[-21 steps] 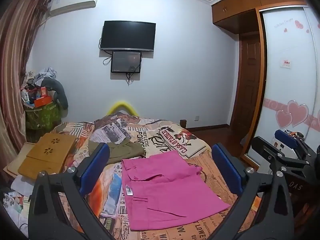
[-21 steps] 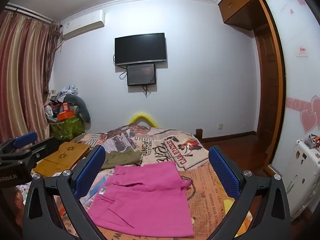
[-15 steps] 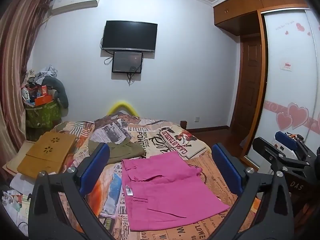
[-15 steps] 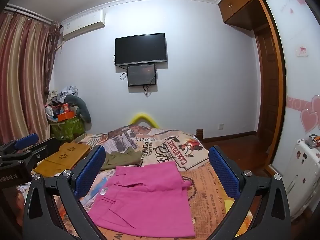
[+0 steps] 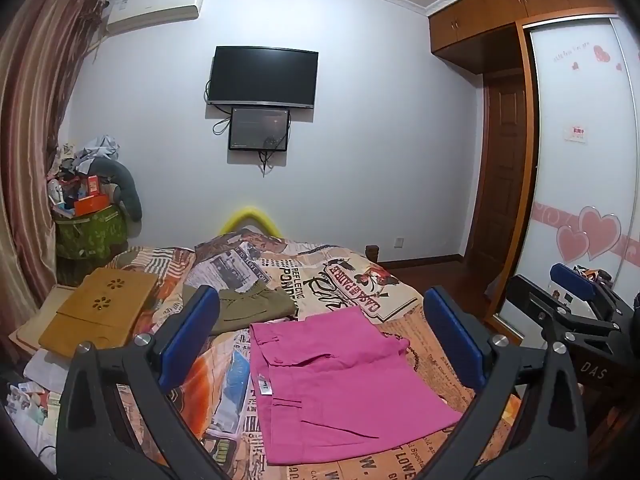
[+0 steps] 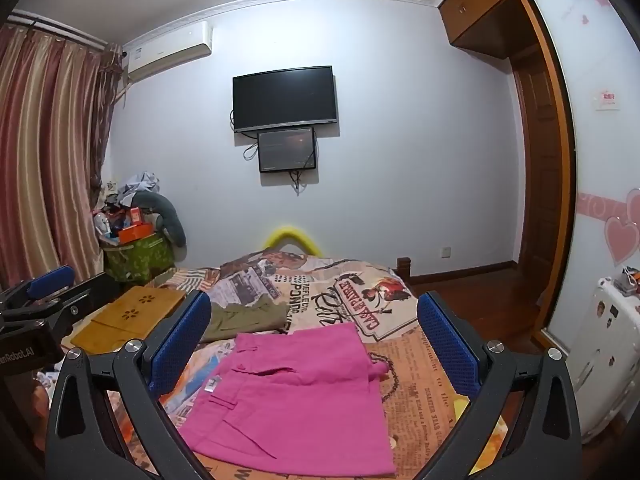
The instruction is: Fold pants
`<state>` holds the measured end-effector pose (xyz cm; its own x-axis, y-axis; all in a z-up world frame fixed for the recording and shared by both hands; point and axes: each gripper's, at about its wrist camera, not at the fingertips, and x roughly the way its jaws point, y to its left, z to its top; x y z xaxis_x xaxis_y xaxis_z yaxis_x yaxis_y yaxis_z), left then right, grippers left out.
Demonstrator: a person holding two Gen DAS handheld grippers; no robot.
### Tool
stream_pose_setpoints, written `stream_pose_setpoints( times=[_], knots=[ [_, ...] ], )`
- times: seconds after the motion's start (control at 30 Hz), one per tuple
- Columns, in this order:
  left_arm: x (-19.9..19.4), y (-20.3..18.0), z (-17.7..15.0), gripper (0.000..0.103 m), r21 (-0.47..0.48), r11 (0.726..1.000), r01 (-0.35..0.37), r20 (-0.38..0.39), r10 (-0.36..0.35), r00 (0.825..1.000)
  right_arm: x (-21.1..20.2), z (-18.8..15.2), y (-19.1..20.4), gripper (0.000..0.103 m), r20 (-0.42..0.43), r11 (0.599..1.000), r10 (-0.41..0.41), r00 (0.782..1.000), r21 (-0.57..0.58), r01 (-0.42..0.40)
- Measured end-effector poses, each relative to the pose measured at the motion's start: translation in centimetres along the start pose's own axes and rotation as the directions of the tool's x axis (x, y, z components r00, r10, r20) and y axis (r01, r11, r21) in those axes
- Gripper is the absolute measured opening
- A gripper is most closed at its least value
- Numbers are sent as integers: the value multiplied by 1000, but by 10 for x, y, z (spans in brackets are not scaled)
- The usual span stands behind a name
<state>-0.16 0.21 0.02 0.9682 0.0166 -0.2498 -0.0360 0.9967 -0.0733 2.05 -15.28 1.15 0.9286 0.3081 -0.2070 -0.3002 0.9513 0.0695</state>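
Observation:
Pink pants (image 5: 340,384) lie folded flat on the patterned bedspread (image 5: 348,280), waistband toward the left with a white label showing. My left gripper (image 5: 319,294) hovers above their near side, open, nothing between its blue pads (image 5: 188,336). In the right wrist view the same pink pants (image 6: 296,392) sit below my right gripper (image 6: 313,297), which is also open and holds nothing. Each gripper shows at the edge of the other's view: the right gripper (image 5: 556,292) at the right, the left gripper (image 6: 68,292) at the left.
Olive-green pants (image 5: 252,308) lie folded behind the pink ones. A wooden lap tray (image 5: 100,312) rests on the bed's left side, beside a cluttered green bin (image 5: 90,232) and curtains. A wardrobe with heart stickers (image 5: 580,200) stands to the right.
Nothing has visibly changed beyond a slight drift of both views; the pants lie still and both grippers stay open.

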Motion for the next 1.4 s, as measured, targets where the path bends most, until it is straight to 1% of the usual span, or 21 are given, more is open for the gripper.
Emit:
stream_pose_setpoints(
  times=[0.73, 1.4],
  knots=[
    [4, -3, -4, 103, 9, 1000, -5, -7, 5, 1000, 2, -2, 1, 103, -2, 1000, 5, 1000, 4, -5],
    [4, 0, 0, 103, -3, 1000, -2, -11, 2, 1000, 3, -2, 0, 103, -7, 1000, 8, 1000, 6, -8]
  ],
)
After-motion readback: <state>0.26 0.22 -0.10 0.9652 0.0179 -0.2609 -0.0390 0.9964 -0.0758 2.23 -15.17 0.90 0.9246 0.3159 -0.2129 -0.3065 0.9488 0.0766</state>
